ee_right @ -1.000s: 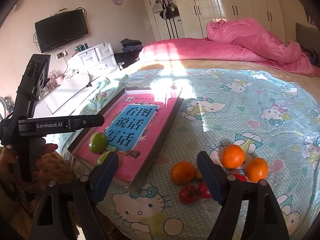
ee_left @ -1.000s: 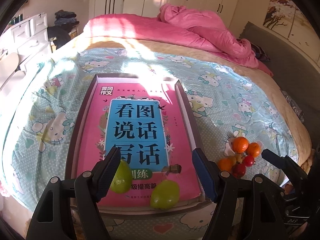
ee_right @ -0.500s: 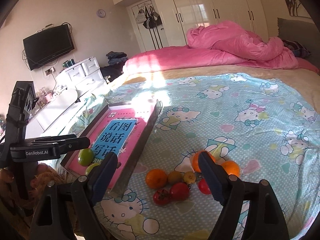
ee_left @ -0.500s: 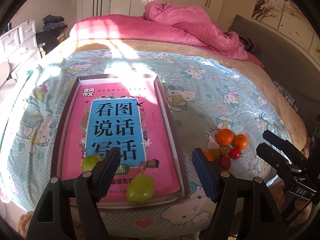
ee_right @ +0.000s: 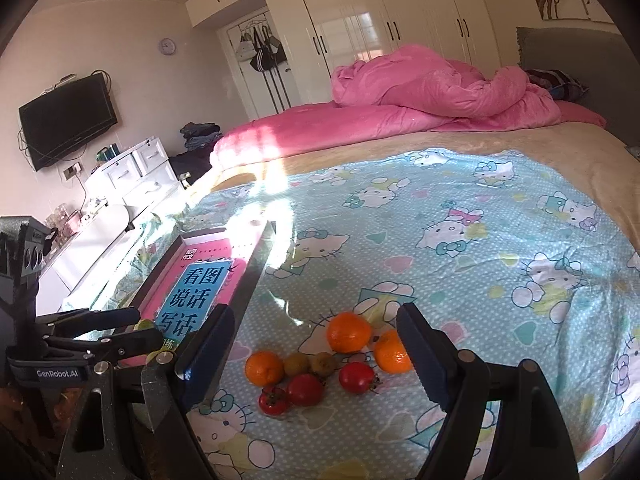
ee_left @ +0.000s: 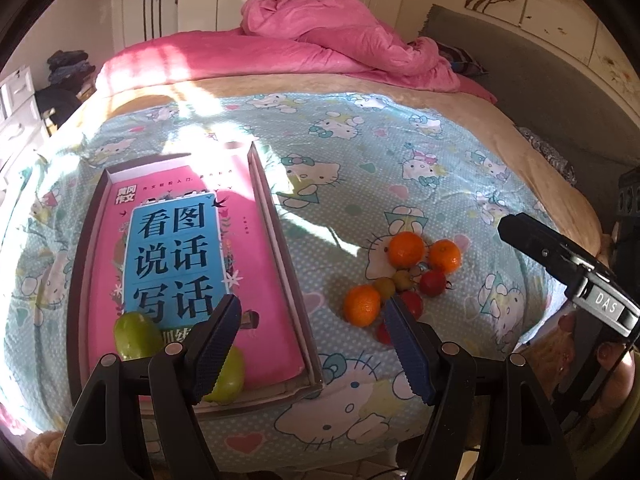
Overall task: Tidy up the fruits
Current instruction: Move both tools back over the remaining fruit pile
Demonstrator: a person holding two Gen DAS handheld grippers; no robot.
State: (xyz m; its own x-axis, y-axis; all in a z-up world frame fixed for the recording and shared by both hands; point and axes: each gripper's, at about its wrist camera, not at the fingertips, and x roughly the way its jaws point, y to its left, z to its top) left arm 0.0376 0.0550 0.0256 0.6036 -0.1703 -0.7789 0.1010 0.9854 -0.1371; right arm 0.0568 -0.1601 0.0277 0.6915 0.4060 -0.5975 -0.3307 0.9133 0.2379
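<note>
Left wrist view catches both green fruits point(ee_left: 138, 340) sitting on the pink book point(ee_left: 188, 272) inside the shallow box point(ee_left: 276, 224) on the bed point(ee_left: 400, 168), while the right wrist view shows only slivers of green behind the left gripper point(ee_right: 116, 330) but lays the loose pile wide open. Count there: three oranges point(ee_right: 348, 332), three red tomatoes point(ee_right: 358, 377), two small brownish fruits point(ee_right: 310, 364), touching in one cluster beside the box. Left gripper point(ee_left: 312, 342) and right gripper point(ee_right: 316, 356) both gape, nothing between their jaws.
</note>
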